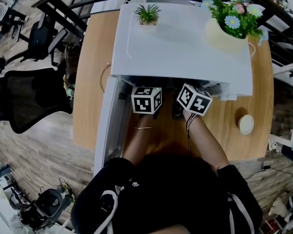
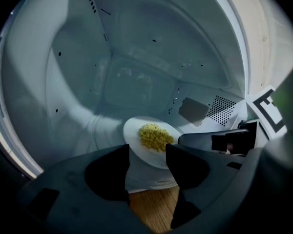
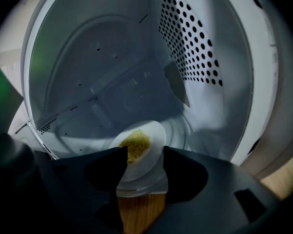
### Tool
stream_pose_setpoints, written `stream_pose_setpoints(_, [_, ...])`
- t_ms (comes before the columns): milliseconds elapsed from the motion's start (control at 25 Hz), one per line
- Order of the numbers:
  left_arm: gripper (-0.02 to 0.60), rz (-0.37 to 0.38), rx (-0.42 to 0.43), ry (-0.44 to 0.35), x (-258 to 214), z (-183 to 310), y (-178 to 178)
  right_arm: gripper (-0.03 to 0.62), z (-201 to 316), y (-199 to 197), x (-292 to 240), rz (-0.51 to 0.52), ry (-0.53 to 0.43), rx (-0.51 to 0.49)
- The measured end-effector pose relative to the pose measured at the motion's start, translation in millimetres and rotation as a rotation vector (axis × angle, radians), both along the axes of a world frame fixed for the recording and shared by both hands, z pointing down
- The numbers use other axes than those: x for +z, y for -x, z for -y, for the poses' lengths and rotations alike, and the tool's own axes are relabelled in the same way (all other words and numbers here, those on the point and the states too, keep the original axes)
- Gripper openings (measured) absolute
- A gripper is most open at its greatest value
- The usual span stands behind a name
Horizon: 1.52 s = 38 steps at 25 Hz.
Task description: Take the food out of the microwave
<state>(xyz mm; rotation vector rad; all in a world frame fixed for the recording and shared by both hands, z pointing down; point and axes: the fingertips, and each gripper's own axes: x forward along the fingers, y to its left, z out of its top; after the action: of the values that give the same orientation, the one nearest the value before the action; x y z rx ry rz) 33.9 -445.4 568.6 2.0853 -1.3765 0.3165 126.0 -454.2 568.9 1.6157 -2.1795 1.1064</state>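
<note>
A heap of yellow crumbly food (image 2: 155,136) sits on a white plate (image 2: 134,130) on the floor of a white microwave (image 1: 180,48), close to its open front. The left gripper (image 2: 147,150) has its 2 jaws wide apart and grips nothing; the plate's near rim shows in the gap at its 12 o'clock. The right gripper (image 3: 144,150) is also spread wide and empty, with the plate just ahead at 12 o'clock on a glass turntable (image 3: 178,128). In the head view both grippers reach into the cavity side by side, and the door (image 1: 107,126) stands open at 9 o'clock. On the microwave's top, a small green plant (image 1: 147,14) stands at 11 o'clock and a pot of flowers (image 1: 229,28) at 1 o'clock. The microwave rests on a wooden table (image 1: 90,82), and a black office chair (image 1: 29,99) stands at the table's 9 o'clock.
</note>
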Motion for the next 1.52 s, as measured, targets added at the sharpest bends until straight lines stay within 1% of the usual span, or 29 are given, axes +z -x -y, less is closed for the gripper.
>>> stream_pose_setpoints(200, [0.213, -0.006, 0.013, 0.011, -4, -10, 0, 0.229, -9, -1, -1, 0.036, 0.026, 0.012])
stream_pose_setpoints(400, [0.213, -0.013, 0.016, 0.023, -6, -21, 0, 0.227, -21, -1, -8, 0.048, 0.040, 0.013])
stream_pose_setpoints(600, [0.213, -0.021, 0.016, 0.041, -4, -36, -1, 0.229, -38, -3, -5, 0.050, 0.058, 0.005])
stream_pose_setpoints(760, [0.213, -0.035, 0.017, 0.038, -5, -45, -4, 0.224, -46, -7, -7, 0.054, 0.054, 0.012])
stream_pose_setpoints(1040, [0.213, -0.059, 0.024, 0.053, -4, -53, -3, 0.224, -54, -7, -3, 0.091, 0.056, 0.010])
stream_pose_setpoints(1200, [0.213, -0.077, 0.005, 0.058, -3, -53, 3, 0.219, -51, -18, -9, 0.112, 0.056, 0.048])
stream_pose_setpoints(1360, [0.213, -0.149, -0.036, 0.073, -4, -58, 13, 0.204, -54, -31, -8, 0.208, 0.082, 0.113])
stream_pose_setpoints(1520, [0.213, -0.242, -0.059, 0.102, 0, -62, 11, 0.179, -59, -28, -1, 0.312, 0.116, 0.141])
